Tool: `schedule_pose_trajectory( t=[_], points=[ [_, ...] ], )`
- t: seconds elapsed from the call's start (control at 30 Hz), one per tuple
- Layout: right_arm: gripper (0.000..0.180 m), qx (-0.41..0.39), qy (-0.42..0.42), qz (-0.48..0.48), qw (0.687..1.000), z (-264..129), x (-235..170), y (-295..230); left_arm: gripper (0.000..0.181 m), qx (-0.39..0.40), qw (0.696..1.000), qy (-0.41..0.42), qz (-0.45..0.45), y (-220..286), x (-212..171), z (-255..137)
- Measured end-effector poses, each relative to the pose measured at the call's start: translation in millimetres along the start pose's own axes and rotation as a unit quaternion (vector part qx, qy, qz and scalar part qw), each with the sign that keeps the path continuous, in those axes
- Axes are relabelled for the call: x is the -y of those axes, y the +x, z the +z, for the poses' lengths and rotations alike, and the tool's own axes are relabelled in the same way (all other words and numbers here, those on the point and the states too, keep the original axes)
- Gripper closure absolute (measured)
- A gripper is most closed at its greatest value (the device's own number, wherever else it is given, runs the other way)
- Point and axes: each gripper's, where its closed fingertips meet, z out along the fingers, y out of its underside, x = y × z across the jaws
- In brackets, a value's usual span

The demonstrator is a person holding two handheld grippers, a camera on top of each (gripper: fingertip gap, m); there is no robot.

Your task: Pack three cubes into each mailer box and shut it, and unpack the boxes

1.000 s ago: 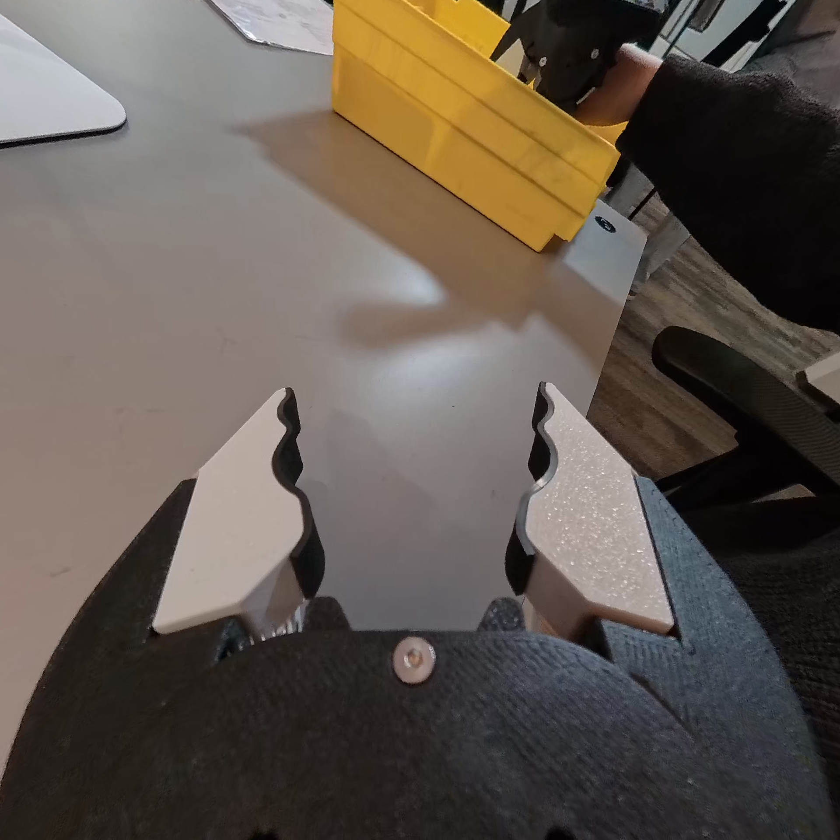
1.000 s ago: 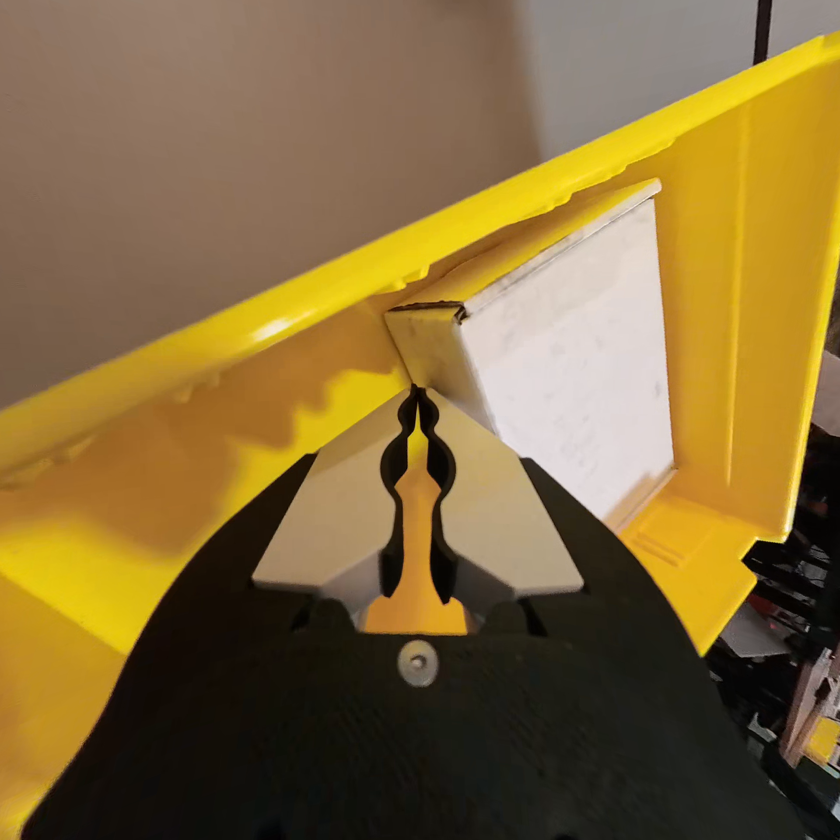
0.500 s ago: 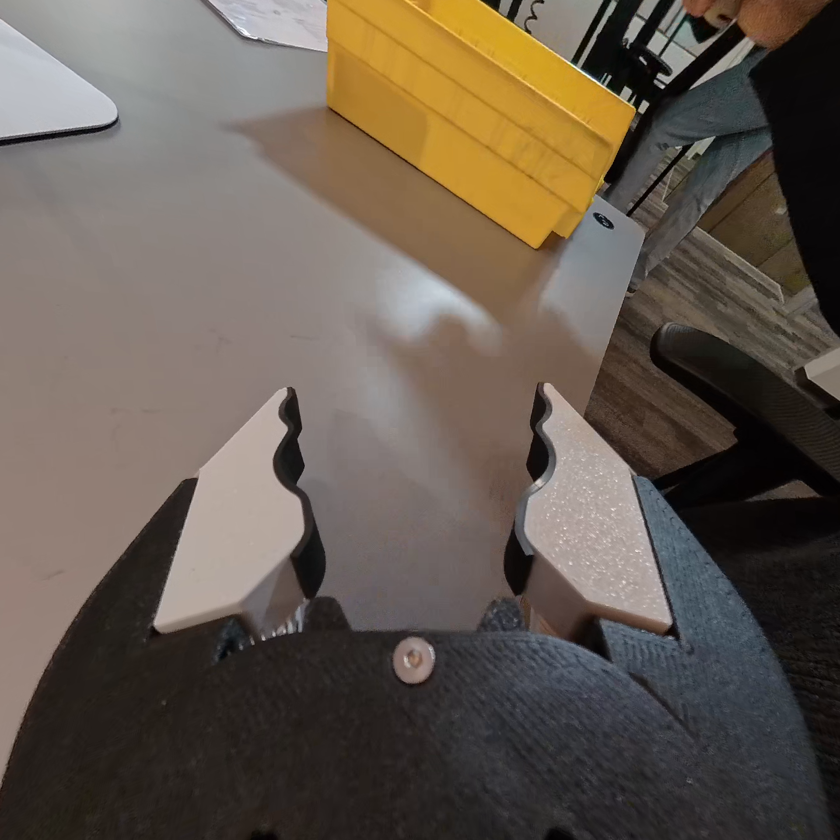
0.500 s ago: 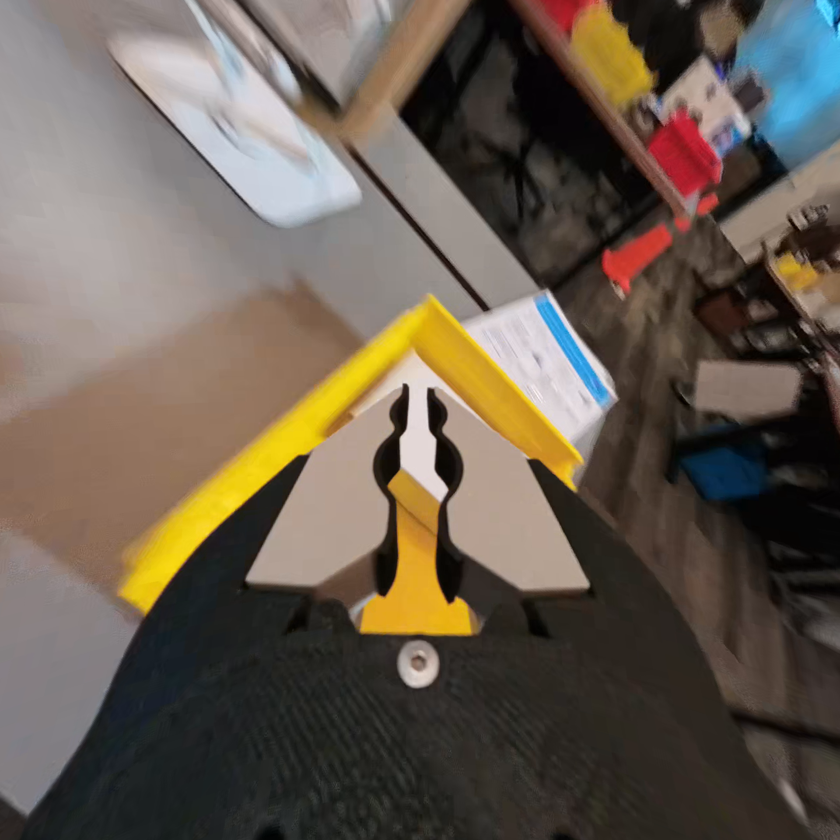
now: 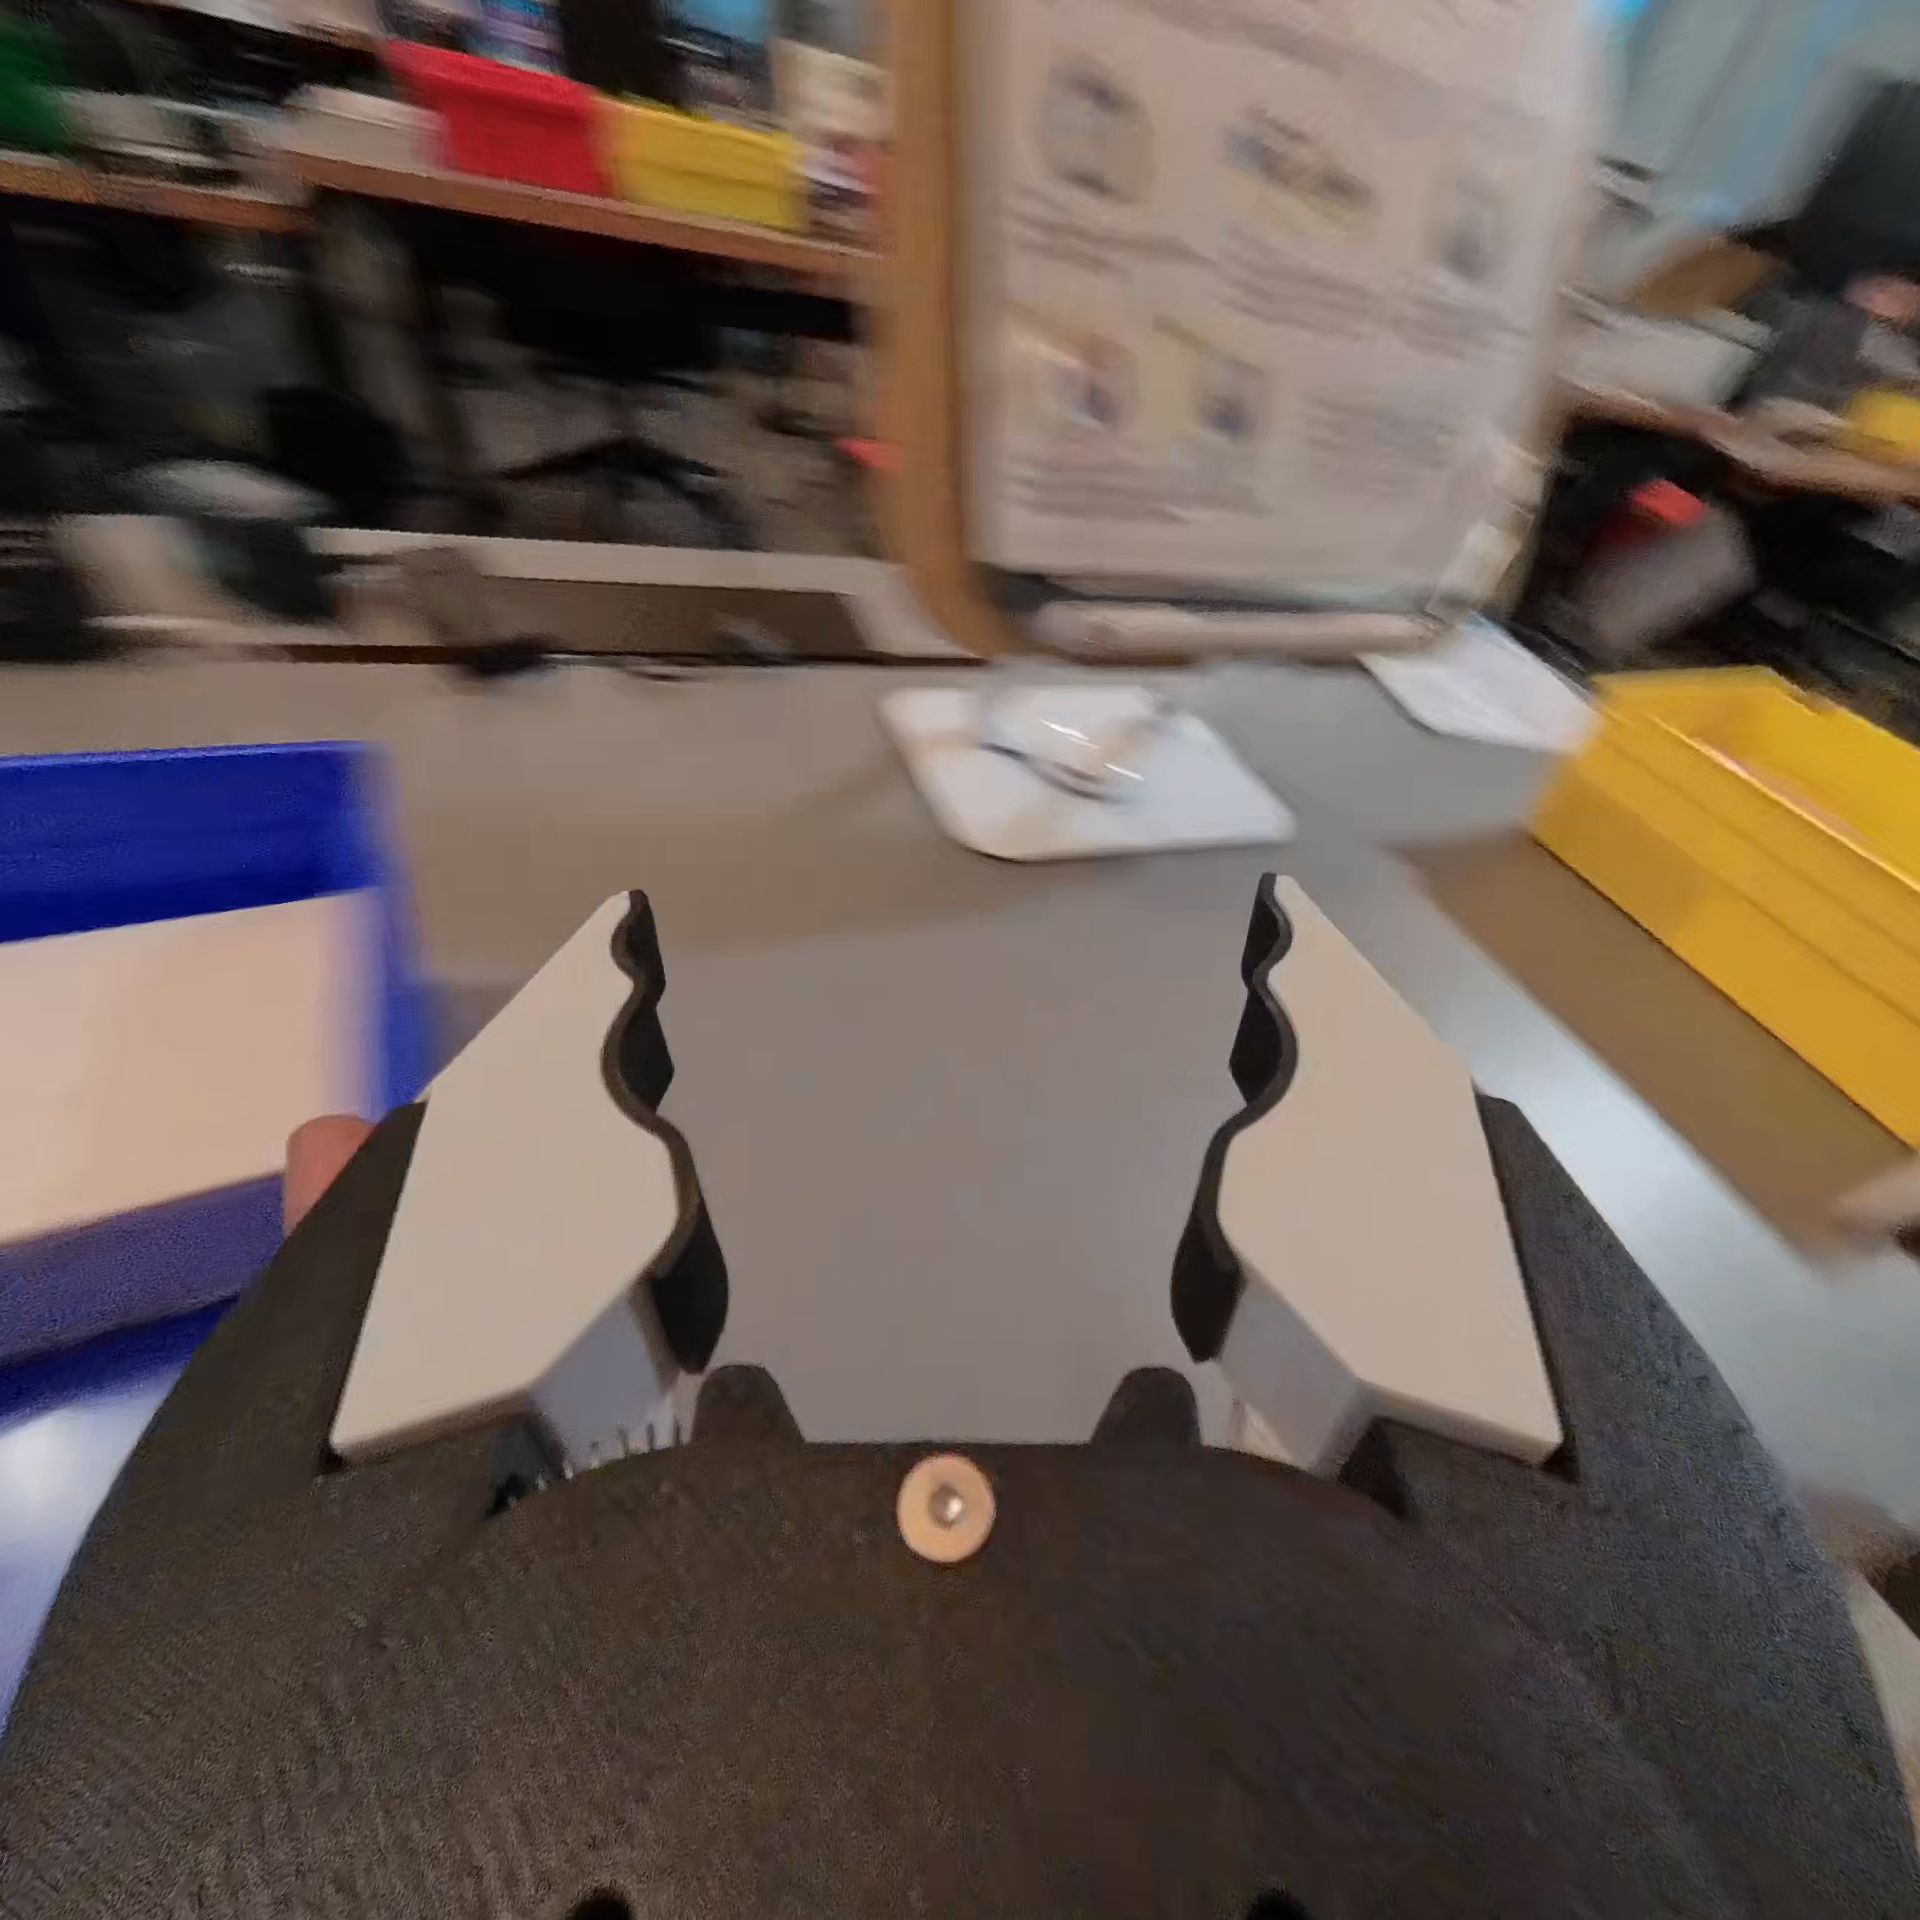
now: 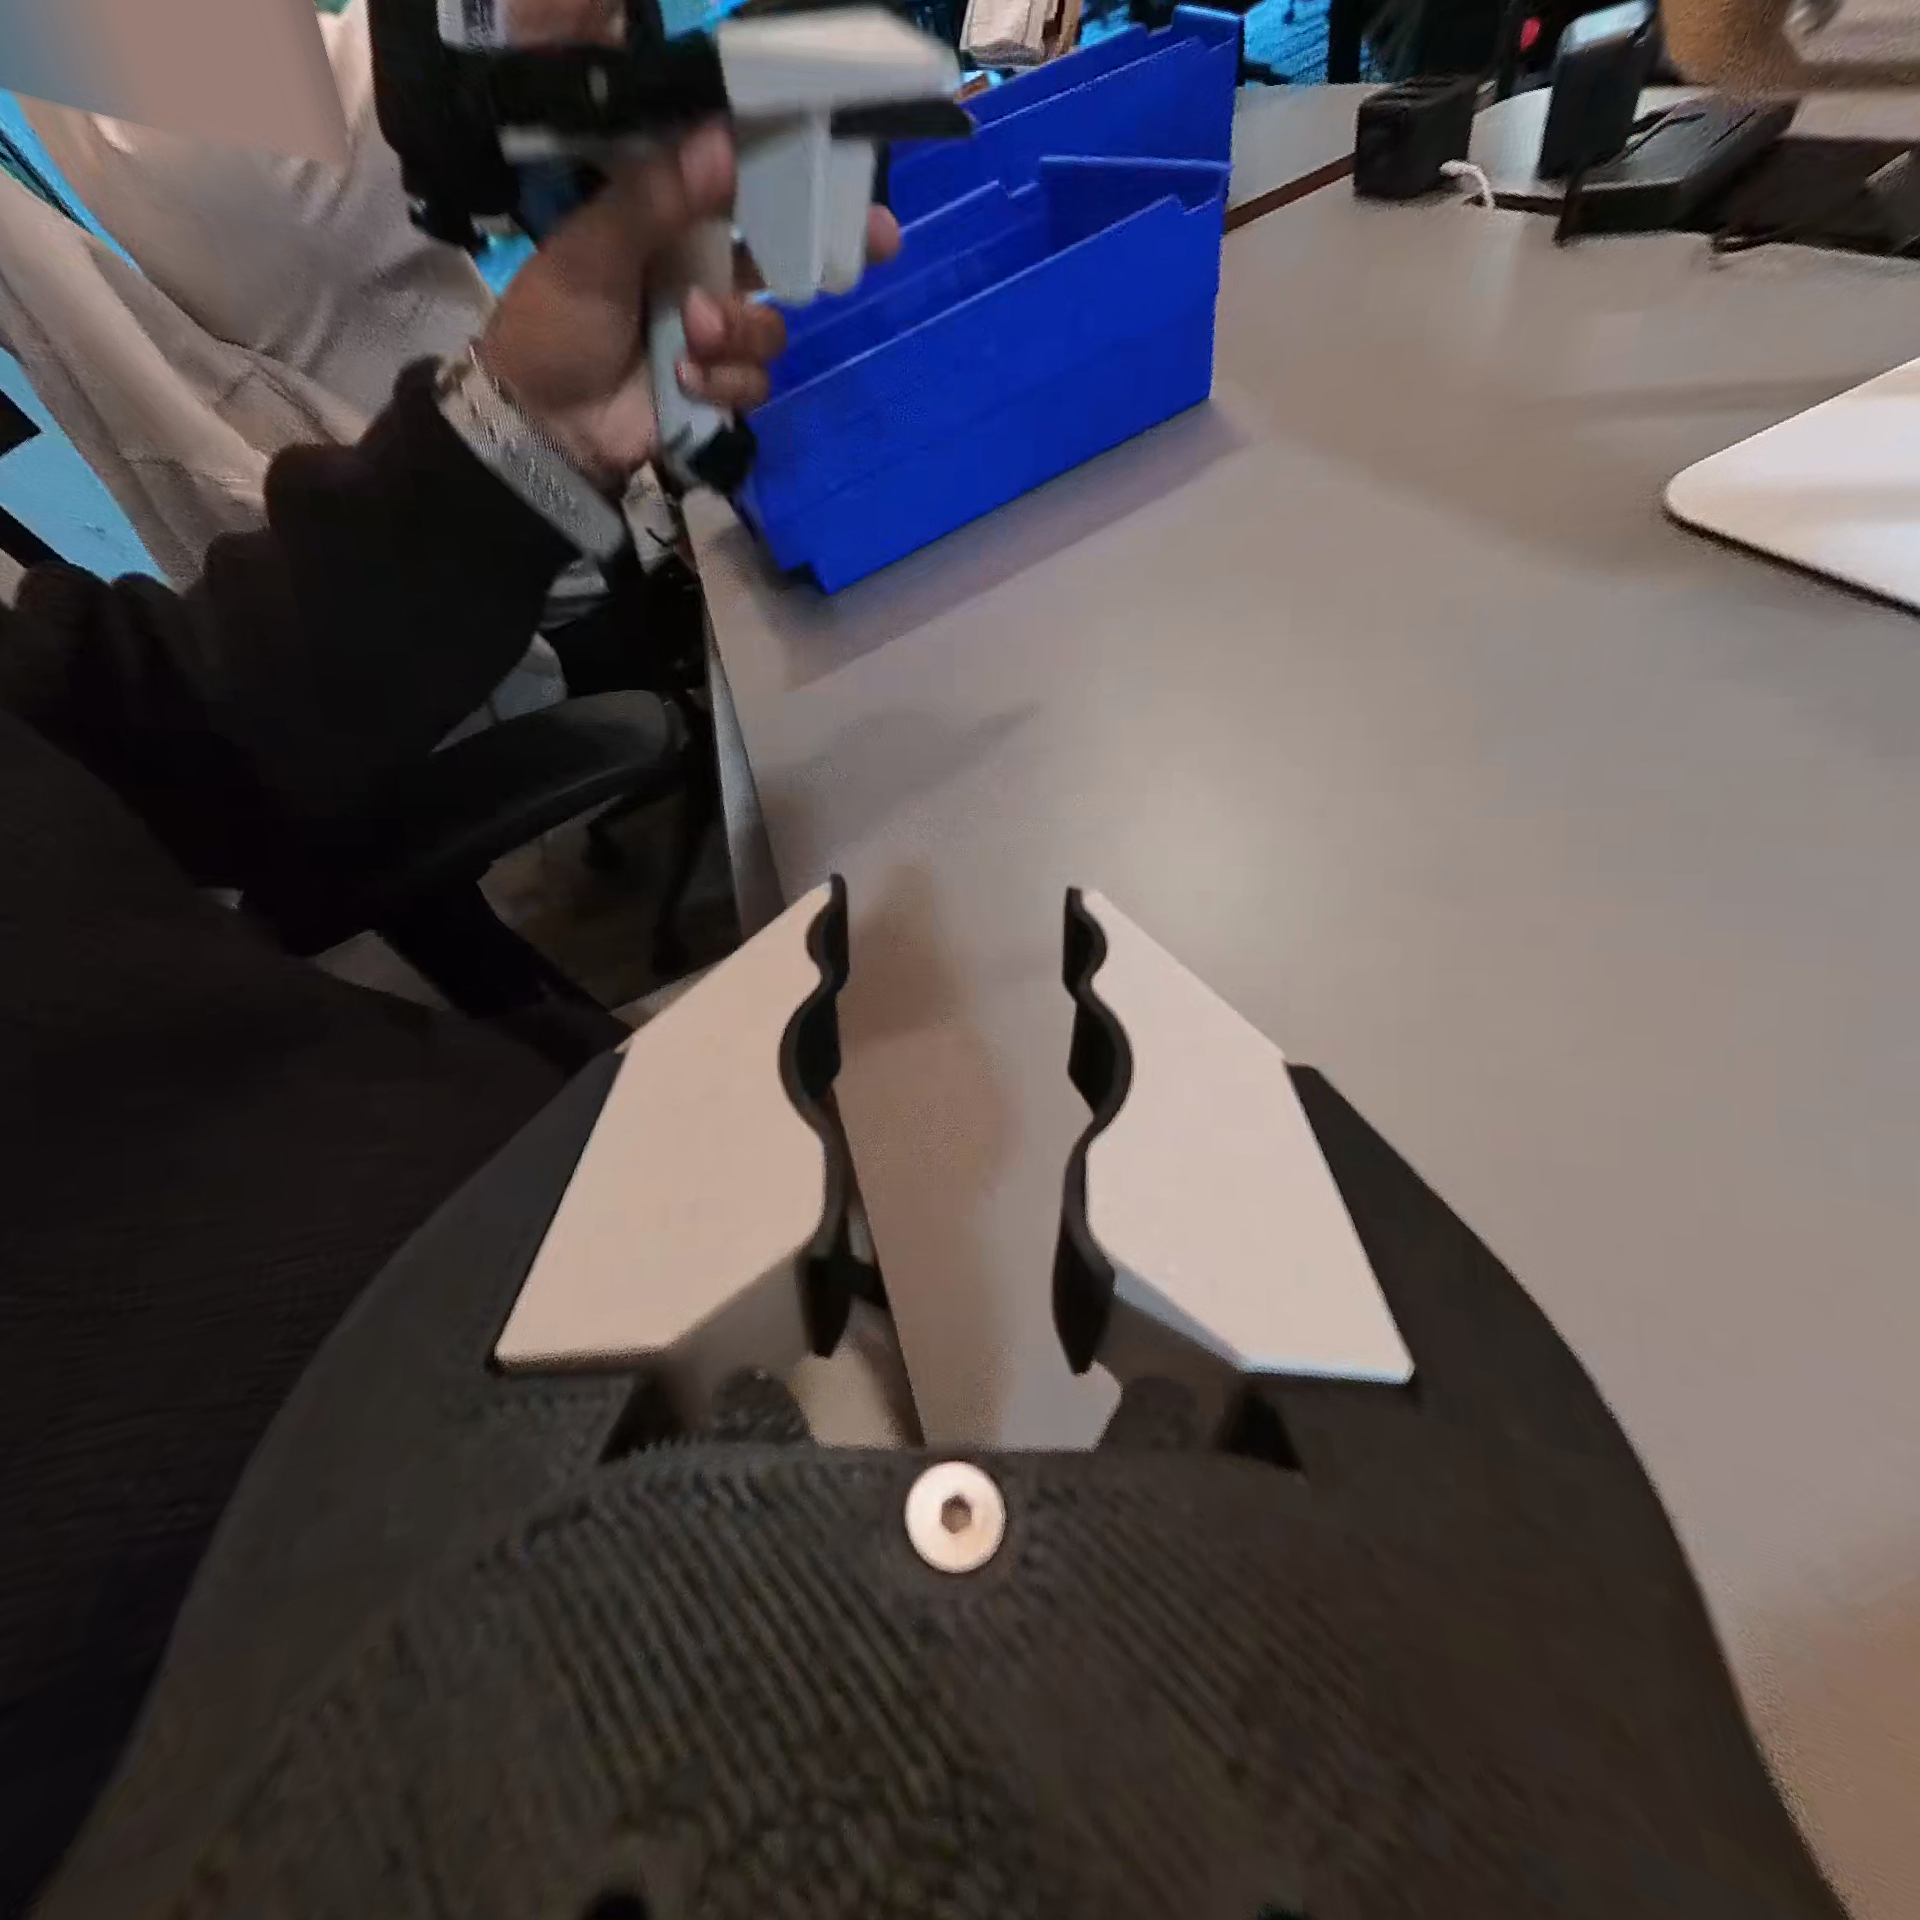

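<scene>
And there was the mailer box (image 5: 156, 1049), or what looked like one: a pale, flat face sitting inside the blue bin (image 5: 177, 821) at nine o'clock in the left wrist view, too smeared by blur to say whether it was shut. A fingertip (image 5: 322, 1153) peeked out just beside it, at the edge of the tool's black body.

The left gripper (image 5: 951, 894) hung over the grey table (image 5: 935, 1195) with its tongs spread wide, bare tabletop showing between them. Out at three o'clock sat the yellow bin (image 5: 1745, 914), well apart from the blue one; what it held could not be made out. At twelve o'clock lay a white pad (image 5: 1195, 821) with something shiny on it, and behind that stood a tall poster board (image 5: 1247, 291) against a wooden post, with a shelf (image 5: 520, 197) of red and yellow bins off at eleven.

Over to the right wrist view. The right gripper (image 6: 956, 896) sat low by the table's near edge, tongs parted but to a narrow gap, gripping nothing, only tabletop between them. The blue bin (image 6: 987, 364) showed at twelve o'clock. At eleven, a hand (image 6: 613, 322) in a dark sleeve (image 6: 312, 582) held the left tool up above that bin's near end. The pad's corner (image 6: 1829, 499) showed at three, and an office chair (image 6: 540, 769) at nine, beside the table's edge.
</scene>
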Motion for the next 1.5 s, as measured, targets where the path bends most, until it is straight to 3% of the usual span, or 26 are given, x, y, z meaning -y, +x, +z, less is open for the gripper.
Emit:
schedule_pose_trajectory(
  t=[0.07, 0.13, 0.27, 0.33, 0.4, 0.5, 0.6, 0.73, 0.93, 1.0, 1.17, 1.33, 1.5],
  points=[
    [0.139, 0.013, 0.006, 0.009, 1.0, 6.3, -4.2, -4.5, 0.072, 0.102, 0.994, -0.002, -0.036, -85.4, 17.2, -29.6],
    [0.14, 0.024, 0.011, 0.018, 1.0, 11.4, -6.1, -5.9, 0.073, 0.179, 0.981, -0.041, -0.062, -163.0, 11.3, -48.3],
    [0.139, 0.043, 0.003, 0.046, 0.998, 22.9, -13.4, -6.5, 0.078, 0.199, 0.958, -0.175, -0.111, -240.8, -47.2, -47.6],
    [0.139, 0.047, -0.008, 0.049, 0.998, 27.0, -18.0, -8.4, 0.079, 0.179, 0.961, -0.202, -0.053, -244.8, -58.5, -39.9],
    [0.138, 0.039, -0.017, 0.037, 0.998, 29.5, -21.4, -8.6, 0.076, 0.169, 0.956, -0.232, 0.061, -240.9, -61.5, -34.7],
    [0.139, 0.029, -0.023, 0.024, 0.999, 31.9, -24.7, -7.9, 0.074, 0.164, 0.922, -0.272, 0.221, -236.1, -61.3, -25.2],
    [0.139, 0.029, -0.022, 0.033, 0.999, 34.9, -26.0, -6.7, 0.087, 0.104, 0.902, -0.302, 0.292, -223.6, -73.8, -7.3],
    [0.139, 0.021, -0.022, 0.039, 0.999, 35.9, -26.1, -4.1, 0.085, 0.055, 0.873, -0.396, 0.278, -225.3, -110.5, -8.3],
    [0.139, 0.006, -0.018, 0.047, 0.999, 34.0, -25.6, 5.5, 0.098, -0.02, 0.846, -0.458, 0.274, -207.8, -105.8, -43.8],
    [0.139, 0.011, -0.008, 0.062, 0.998, 35.6, -22.9, 8.5, 0.082, 0.012, 0.844, -0.435, 0.315, -219.9, -89.7, -40.7],
    [0.141, 0.027, 0.014, 0.094, 0.995, 39.7, -14.4, 11.6, 0.072, 0.045, 0.826, -0.422, 0.37, -247.8, -72.4, -15.3],
    [0.144, 0.026, 0.021, 0.096, 0.995, 39.8, -12.1, 11.7, 0.067, -0.03, 0.796, -0.49, 0.354, -254.5, -99.7, 2.2],
    [0.144, 0.023, 0.016, 0.104, 0.994, 40.8, -18.3, 15.2, 0.054, -0.035, 0.768, -0.526, 0.363, -267.3, -106.0, 13.4]
  ],
)
